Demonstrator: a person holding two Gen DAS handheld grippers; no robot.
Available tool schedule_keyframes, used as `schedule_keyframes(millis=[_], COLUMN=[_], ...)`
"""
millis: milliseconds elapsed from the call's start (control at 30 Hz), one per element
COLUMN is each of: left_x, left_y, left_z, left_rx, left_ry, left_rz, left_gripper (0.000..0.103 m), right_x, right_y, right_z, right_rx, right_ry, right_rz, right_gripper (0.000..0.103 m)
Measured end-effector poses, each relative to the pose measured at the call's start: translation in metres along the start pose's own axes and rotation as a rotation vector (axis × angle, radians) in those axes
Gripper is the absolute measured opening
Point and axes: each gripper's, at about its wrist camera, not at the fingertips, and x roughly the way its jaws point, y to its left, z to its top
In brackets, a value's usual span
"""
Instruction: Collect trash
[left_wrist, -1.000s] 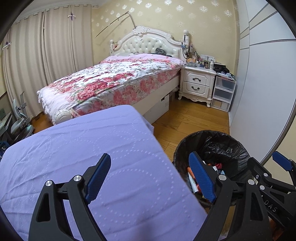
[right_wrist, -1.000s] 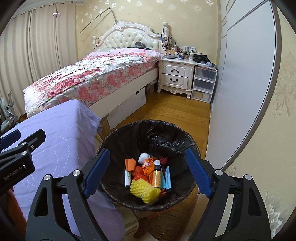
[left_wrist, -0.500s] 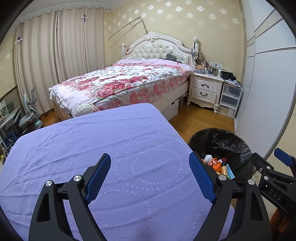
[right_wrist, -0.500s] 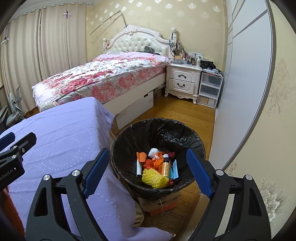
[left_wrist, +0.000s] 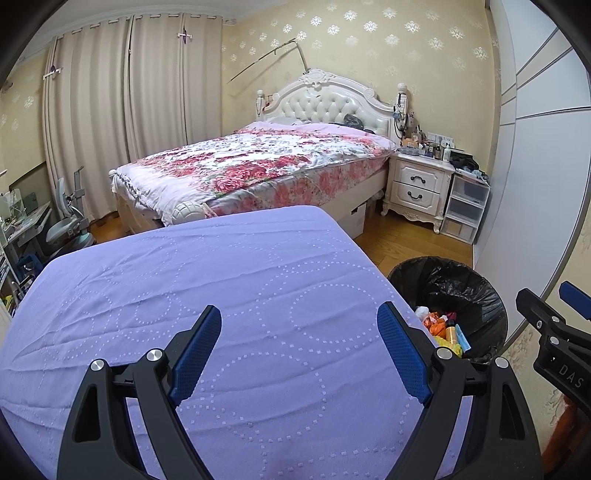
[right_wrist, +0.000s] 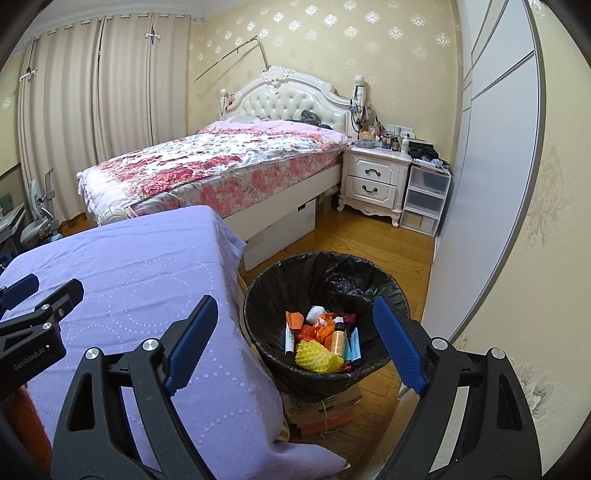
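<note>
Hovering over the lilac tablecloth (left_wrist: 258, 295), my left gripper (left_wrist: 299, 347) has its blue fingers (left_wrist: 195, 347) spread wide with nothing between them, only bare cloth beneath. My right gripper (right_wrist: 295, 343) is likewise wide apart and empty, framing the black-lined trash bin (right_wrist: 388, 288) that stands on the wooden floor (right_wrist: 369, 240) just beside the table's edge. Inside the bin lies the collected trash (right_wrist: 325, 343): a yellow foam net, orange wrappers, a small amber bottle, a white wad and a blue tube, all piled together.
</note>
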Motion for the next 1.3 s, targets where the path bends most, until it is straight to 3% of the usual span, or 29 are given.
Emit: schedule_keyframes(millis=[1300], left_x=[-0.0014], left_y=[0.0039], left_z=[-0.0044], left_rx=[-0.006], left_ry=[0.001], left_rz=[0.002], left_gripper=[0.084], right_x=[-0.0045], right_y=[0.0038], right_z=[0.0021], right_rx=[-0.003], right_ry=[-0.007], right_rz=[0.005], right_gripper=[0.084])
